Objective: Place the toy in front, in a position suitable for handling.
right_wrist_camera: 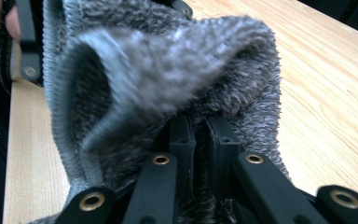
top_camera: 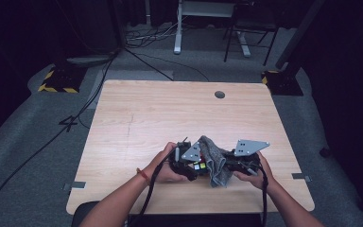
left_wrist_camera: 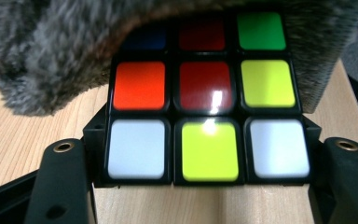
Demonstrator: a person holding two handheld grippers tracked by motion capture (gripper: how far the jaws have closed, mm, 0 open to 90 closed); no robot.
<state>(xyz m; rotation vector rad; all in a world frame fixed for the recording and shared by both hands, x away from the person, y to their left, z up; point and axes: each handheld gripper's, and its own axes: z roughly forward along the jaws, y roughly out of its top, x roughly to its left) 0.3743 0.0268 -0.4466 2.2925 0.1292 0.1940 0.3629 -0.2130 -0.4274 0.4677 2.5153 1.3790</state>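
A scrambled puzzle cube (left_wrist_camera: 205, 121) with red, orange, yellow, white and green tiles sits between the jaws of my left gripper (left_wrist_camera: 205, 186), which is shut on its sides. A grey fuzzy knit cloth (left_wrist_camera: 51, 51) drapes over the cube's top edge. My right gripper (right_wrist_camera: 200, 135) is shut on a fold of that cloth (right_wrist_camera: 168, 70), whose ribbed hem curls toward the camera. In the high view both grippers, left (top_camera: 194, 166) and right (top_camera: 229, 165), meet near the table's front edge, with the cloth (top_camera: 216, 163) hanging between them and the cube (top_camera: 198, 165) just peeking out.
The wooden table (top_camera: 170, 113) has a round cable hole (top_camera: 220, 94) at its far side. Beyond it lie floor cables (top_camera: 146, 40), a white desk leg (top_camera: 178, 28) and yellow-black striped bases (top_camera: 56, 85).
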